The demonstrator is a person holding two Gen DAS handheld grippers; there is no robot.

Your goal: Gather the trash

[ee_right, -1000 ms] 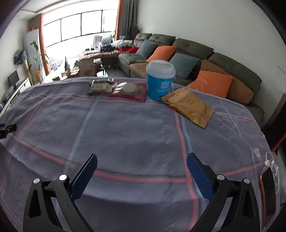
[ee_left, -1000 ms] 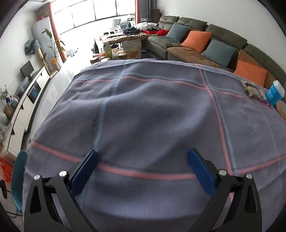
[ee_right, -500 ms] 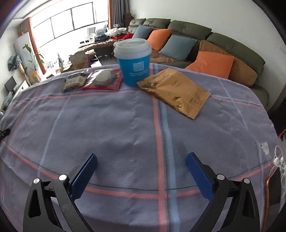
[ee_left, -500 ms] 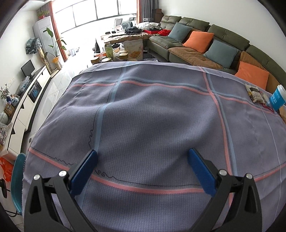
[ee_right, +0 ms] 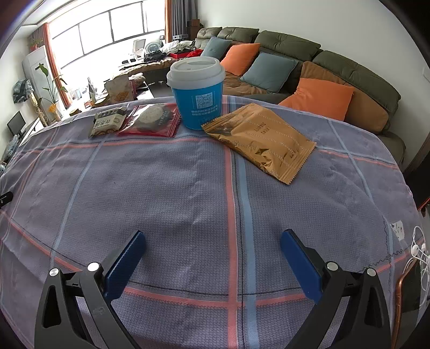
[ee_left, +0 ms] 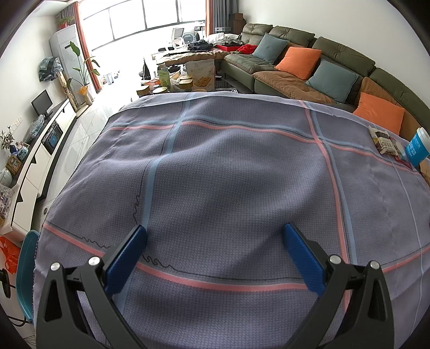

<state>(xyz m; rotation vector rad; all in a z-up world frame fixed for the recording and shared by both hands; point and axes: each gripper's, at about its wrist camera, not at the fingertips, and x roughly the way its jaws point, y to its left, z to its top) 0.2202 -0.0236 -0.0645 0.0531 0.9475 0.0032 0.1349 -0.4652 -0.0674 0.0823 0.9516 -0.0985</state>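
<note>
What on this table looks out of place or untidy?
Litter at the far edge: a gold wrapper lying askew, a red packet and a small snack pack flat beside the upright blue cup. Nothing spilled.

we see a grey-lilac cloth [ee_right: 166, 188] on the bench, crossed by pink and pale blue stripes. the cup [ee_right: 197, 92] is bright blue with a white lid, the wrapper [ee_right: 259, 137] beside it golden brown, another packet [ee_right: 151, 122] red. both hand-held grippers are black with dark blue pads [ee_right: 125, 261].

Bright window [ee_left: 150, 21] glare (blown out); fisheye-bent edges.
</note>
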